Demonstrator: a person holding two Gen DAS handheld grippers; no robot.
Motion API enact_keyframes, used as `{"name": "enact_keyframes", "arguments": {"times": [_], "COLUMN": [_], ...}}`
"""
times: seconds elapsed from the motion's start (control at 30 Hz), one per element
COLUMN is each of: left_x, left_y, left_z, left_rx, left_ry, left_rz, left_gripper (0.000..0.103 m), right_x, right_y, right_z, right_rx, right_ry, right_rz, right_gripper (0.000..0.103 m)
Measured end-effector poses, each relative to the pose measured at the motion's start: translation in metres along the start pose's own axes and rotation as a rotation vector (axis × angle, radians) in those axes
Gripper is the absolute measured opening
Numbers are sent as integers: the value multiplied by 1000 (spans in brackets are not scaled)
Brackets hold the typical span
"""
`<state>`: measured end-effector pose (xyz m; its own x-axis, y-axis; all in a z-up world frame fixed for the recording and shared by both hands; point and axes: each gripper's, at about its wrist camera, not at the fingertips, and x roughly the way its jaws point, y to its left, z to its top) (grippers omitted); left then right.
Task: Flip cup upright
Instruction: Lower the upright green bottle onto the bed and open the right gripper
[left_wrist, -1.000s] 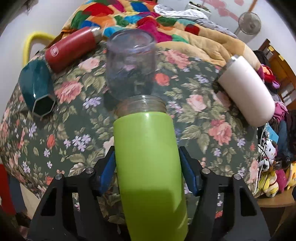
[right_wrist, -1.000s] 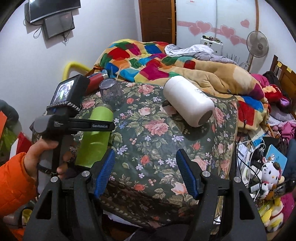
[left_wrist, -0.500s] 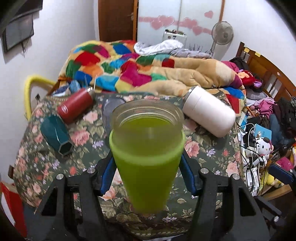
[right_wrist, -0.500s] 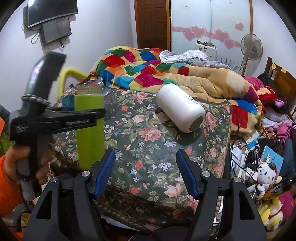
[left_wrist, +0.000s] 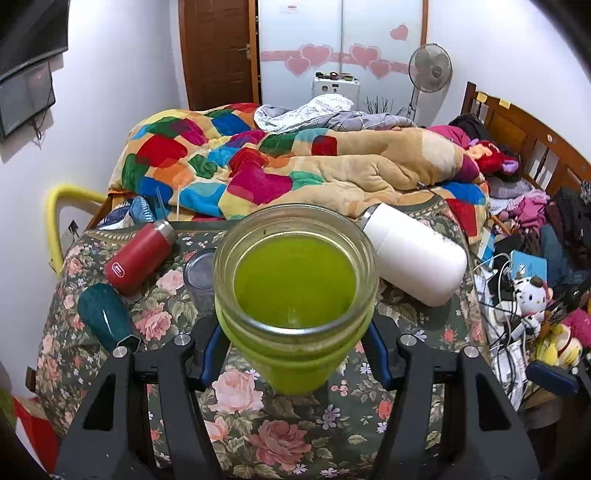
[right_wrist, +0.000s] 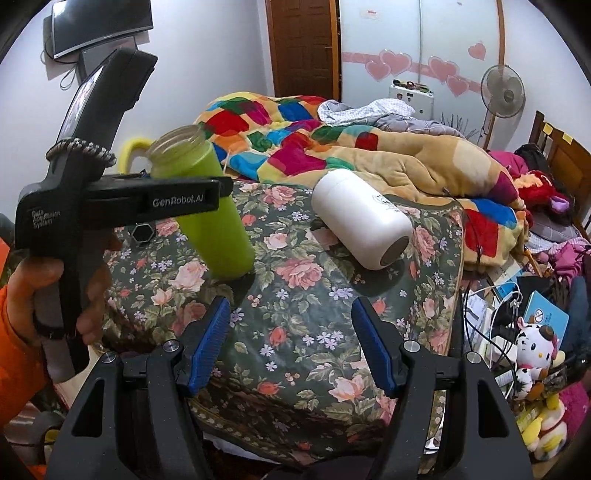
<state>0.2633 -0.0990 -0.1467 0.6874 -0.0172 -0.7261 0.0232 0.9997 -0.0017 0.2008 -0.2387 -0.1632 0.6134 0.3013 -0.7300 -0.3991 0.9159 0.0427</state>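
Note:
My left gripper is shut on a lime-green cup with a clear threaded rim. I look down into its open mouth. In the right wrist view the same cup is nearly upright, leaning a little, mouth up, its base close to or on the flowered cloth; I cannot tell if it touches. The left gripper's black body clamps its upper half. My right gripper is open and empty, near the table's front edge.
A white cup lies on its side at the right. A red flask, a teal hexagonal cup and a clear glass sit at the left. A quilt-covered bed lies behind; clutter and cables at the right edge.
The left gripper has swung the green cup from lying flat to mouth-up and lowered it toward the cloth. The right gripper has stayed open and hardly moved.

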Motion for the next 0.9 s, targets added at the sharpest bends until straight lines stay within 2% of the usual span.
{"name": "enact_keyframes", "arguments": {"times": [0.2,0.43,0.5,0.57,0.73,0.9], "left_x": [8,4,2,-4,-46,-114], "left_y": [-5,-2,-3,-4,2,22], "left_z": [-14,-14,-13,-13,-17,-20], "left_rx": [19,33,62,95,138,108], "left_ry": [26,40,42,55,-16,-163], "left_rz": [-9,-10,0,-22,-47,-59], "left_gripper": [62,63,66,69,70,72], "right_x": [4,3,0,-5,-27,-62], "right_y": [-2,3,5,7,12,21], "right_z": [0,-1,0,1,7,15], "right_rx": [5,-2,-4,-3,-2,-6], "right_ry": [13,13,6,-5,-56,-155], "right_rz": [0,3,1,1,-3,-22], "right_gripper": [65,65,65,65,65,65]}}
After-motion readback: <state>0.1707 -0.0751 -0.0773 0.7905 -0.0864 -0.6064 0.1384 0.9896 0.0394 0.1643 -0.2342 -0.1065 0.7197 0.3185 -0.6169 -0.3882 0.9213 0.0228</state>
